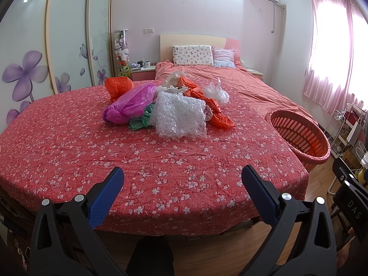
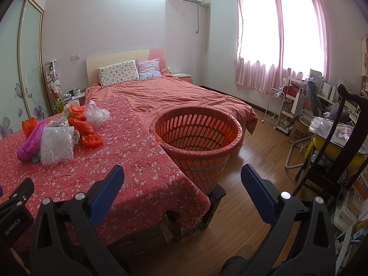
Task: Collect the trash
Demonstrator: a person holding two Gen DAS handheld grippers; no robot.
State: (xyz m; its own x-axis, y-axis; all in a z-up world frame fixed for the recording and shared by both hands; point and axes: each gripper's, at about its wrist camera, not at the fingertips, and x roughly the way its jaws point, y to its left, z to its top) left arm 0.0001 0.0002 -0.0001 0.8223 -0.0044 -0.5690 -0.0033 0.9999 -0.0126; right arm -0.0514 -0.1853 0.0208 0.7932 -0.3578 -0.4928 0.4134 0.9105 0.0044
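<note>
Left gripper [image 1: 182, 177]: jaws wide open, holding nothing, above the near edge of the flowered cloth [image 1: 92, 151].
Right gripper [image 2: 182, 176]: jaws wide open, holding nothing, over the corner of the cloth and the wooden floor [image 2: 253, 142].
Trash pile: lies on the flowered cloth, well apart from both grippers, ahead of the left jaws and far to the left of the right jaws.
Bubble wrap [image 1: 180, 117]: nearest piece of the pile, in front, touching the other bags.
Purple bag [image 1: 131, 104]: left of the bubble wrap, touching it.
Green bag [image 1: 140, 120]: partly under the purple bag and the bubble wrap.
Orange bags [image 1: 214, 108]: behind and right of the bubble wrap.
Clear bag [image 1: 217, 92]: at the far right of the pile.
Basket [image 2: 220, 124]: orange, upright, on a dark stool [image 2: 217, 193] just beside the cloth's right edge, straight ahead of the right jaws.
</note>
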